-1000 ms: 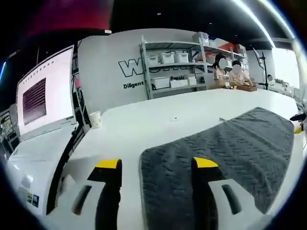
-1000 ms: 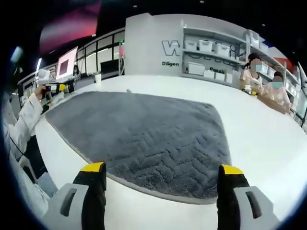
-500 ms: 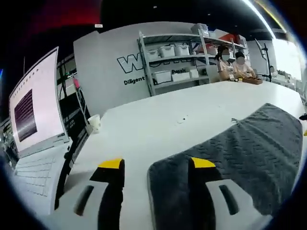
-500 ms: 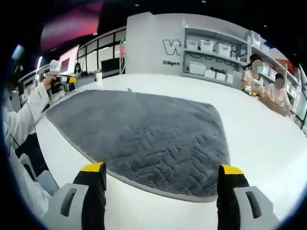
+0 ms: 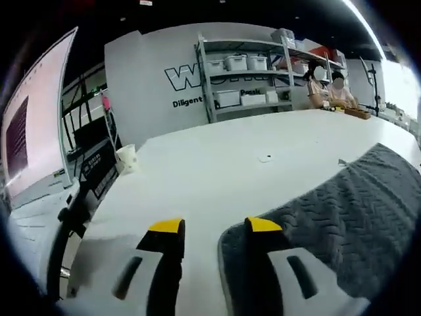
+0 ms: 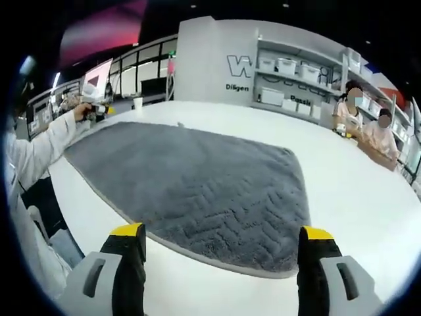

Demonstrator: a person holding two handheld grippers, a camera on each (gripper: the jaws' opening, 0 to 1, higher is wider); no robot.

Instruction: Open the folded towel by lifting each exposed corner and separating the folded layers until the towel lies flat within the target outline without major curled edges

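Ahead of both claws, the white wall is showing a big outlined "W" and smaller "Diligent"; the rest is sitting hidden behind shelving.

Towel spread on the table, cup on the table well beyond the towel's corner, shelving behind the table, two seated people at its far edge

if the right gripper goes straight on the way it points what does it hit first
Most likely the near edge of the grey towel on the white table; the open right gripper faces it, though its height above the table is unclear.
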